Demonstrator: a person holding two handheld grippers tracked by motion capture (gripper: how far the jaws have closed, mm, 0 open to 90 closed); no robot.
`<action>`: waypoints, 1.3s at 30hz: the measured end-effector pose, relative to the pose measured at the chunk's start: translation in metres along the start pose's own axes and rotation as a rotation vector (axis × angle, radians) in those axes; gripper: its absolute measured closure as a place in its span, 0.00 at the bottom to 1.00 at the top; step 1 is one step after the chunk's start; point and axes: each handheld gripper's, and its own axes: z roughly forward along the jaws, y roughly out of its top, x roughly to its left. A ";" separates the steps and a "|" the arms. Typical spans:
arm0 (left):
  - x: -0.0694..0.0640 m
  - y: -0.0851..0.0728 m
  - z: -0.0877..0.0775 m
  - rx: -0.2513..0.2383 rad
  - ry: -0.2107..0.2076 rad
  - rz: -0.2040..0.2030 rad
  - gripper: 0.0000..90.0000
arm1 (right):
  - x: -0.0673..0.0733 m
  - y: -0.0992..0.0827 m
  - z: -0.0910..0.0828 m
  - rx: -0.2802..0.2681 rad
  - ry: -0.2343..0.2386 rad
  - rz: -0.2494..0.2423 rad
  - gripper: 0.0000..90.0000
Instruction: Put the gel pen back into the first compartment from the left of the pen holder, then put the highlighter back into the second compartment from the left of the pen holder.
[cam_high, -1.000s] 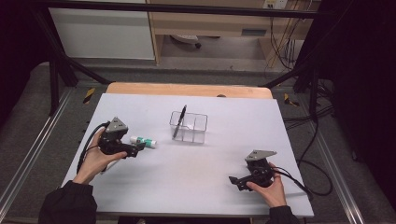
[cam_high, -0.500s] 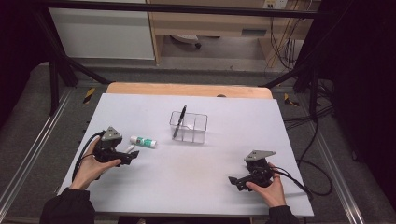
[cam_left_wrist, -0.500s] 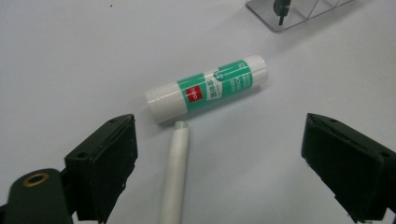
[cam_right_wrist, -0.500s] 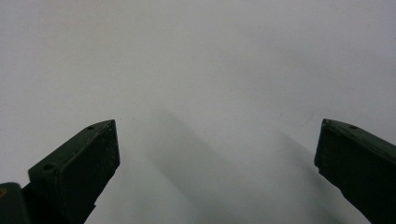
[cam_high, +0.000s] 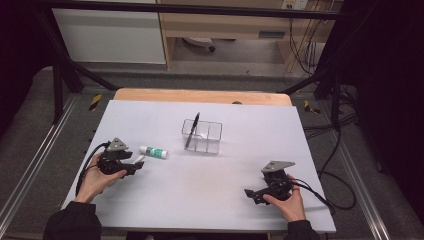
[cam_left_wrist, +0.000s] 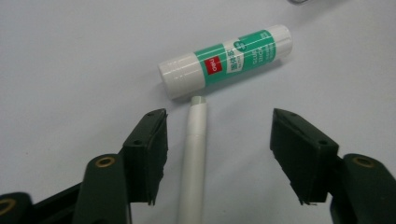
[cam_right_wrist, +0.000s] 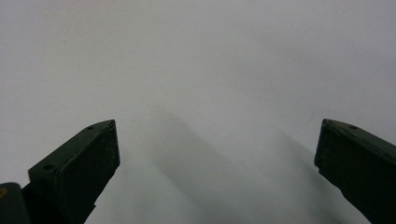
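Note:
A green and white glue stick (cam_high: 153, 151) (cam_left_wrist: 224, 60) lies on the white table. Just short of it lies a slim white pen (cam_left_wrist: 194, 158) (cam_high: 138, 159), pointing at the glue stick. My left gripper (cam_high: 137, 165) (cam_left_wrist: 219, 121) is low over the table with the pen between its jaws, close to the left jaw. The jaws have just been closing, but a gap still shows on both sides of the pen, so it is open. At the near right, my right gripper (cam_high: 248, 192) (cam_right_wrist: 217, 135) rests open with nothing between its jaws.
A clear plastic divided box (cam_high: 206, 138) stands mid-table with a black pen (cam_high: 192, 130) leaning upright in it. The table's wooden far edge (cam_high: 200, 95) lies behind it. A cable (cam_high: 320, 197) trails from the right gripper toward the table's right edge.
My left gripper has drawn back from the glue stick toward the near left and sunk toward the table. The glue stick lies free. The right hand has not moved.

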 end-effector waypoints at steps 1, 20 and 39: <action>0.001 0.000 0.001 0.002 -0.001 0.002 0.47 | 0.000 0.000 0.000 0.000 0.001 -0.002 0.01; 0.013 -0.004 0.016 0.074 0.015 -0.021 0.80 | 0.000 0.000 0.002 0.007 0.001 -0.002 0.01; 0.013 -0.004 0.014 0.092 0.004 -0.053 0.86 | 0.001 -0.001 0.001 0.010 0.001 -0.011 0.01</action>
